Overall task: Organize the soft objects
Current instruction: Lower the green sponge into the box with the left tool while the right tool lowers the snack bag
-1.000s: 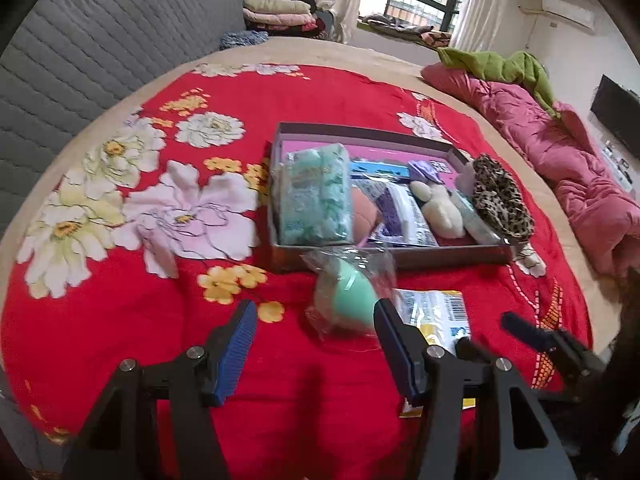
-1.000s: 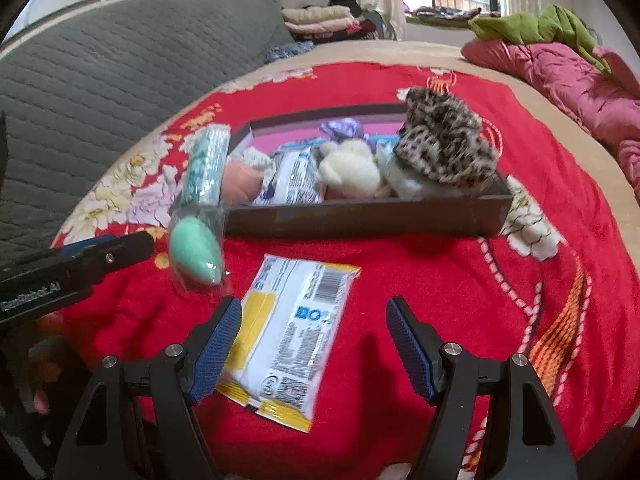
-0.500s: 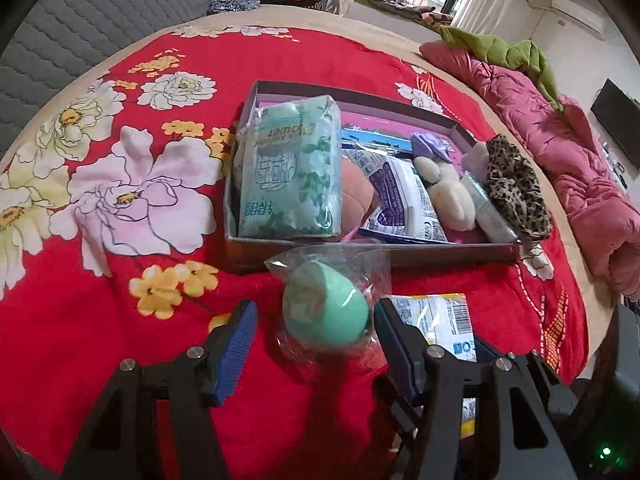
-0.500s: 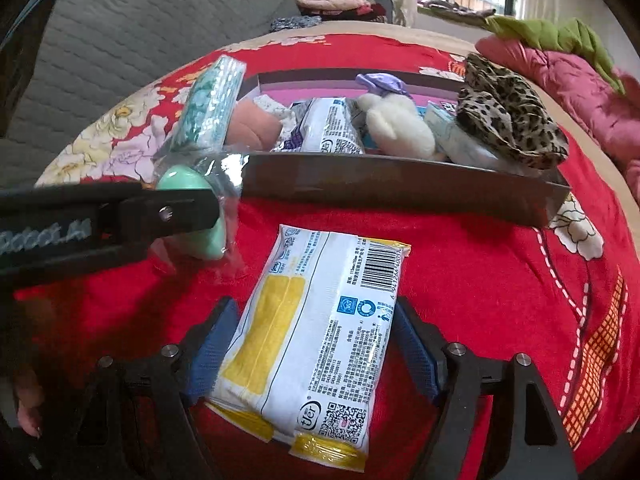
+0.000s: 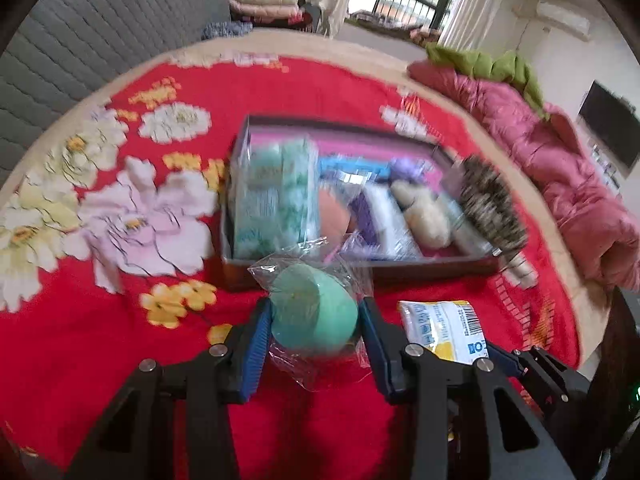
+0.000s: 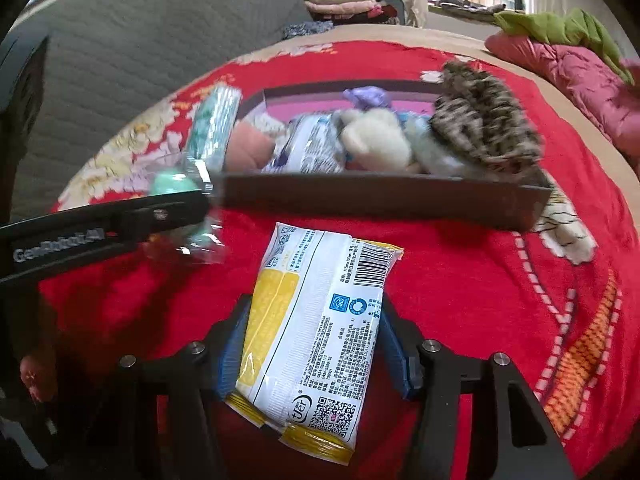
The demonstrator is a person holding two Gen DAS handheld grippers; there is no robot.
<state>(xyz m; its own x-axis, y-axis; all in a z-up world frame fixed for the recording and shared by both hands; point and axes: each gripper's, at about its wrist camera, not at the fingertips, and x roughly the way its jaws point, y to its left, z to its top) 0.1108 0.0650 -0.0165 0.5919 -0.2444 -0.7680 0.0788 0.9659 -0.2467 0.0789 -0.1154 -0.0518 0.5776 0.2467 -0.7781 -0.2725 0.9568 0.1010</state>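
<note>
So it's a bedroom, a bed with a loud red floral bedspread (image 5: 328, 92), grey quilted headboard behind it and a pink quilt bunched up off to one side; the landmark here is the shallow dark box (image 6: 380, 196) sitting mid-bed, already pretty full of soft stuff: a green tissue pack at one end, a peach sponge, some wrapped packs, a cream plush toy, and a leopard scrunchie (image 6: 486, 120) perched at the other end. Just in front of the box's near wall, the left gripper (image 5: 314, 320) is closing on a mint-green sponge egg in a clear bag (image 5: 314, 312); both blue pads look like they're already touching its sides. A little further out from that same wall, the right gripper (image 6: 314, 344) is closing around a white-and-yellow wipes pack (image 6: 316, 332) lying flat on the spread; pads hug its long edges, looks like contact. So I'd say this is the double-grab step; next move is lifting both over the box wall and finding gaps, which looks tight. The crinkly bag could slip, so don't skimp on the squeeze.
</note>
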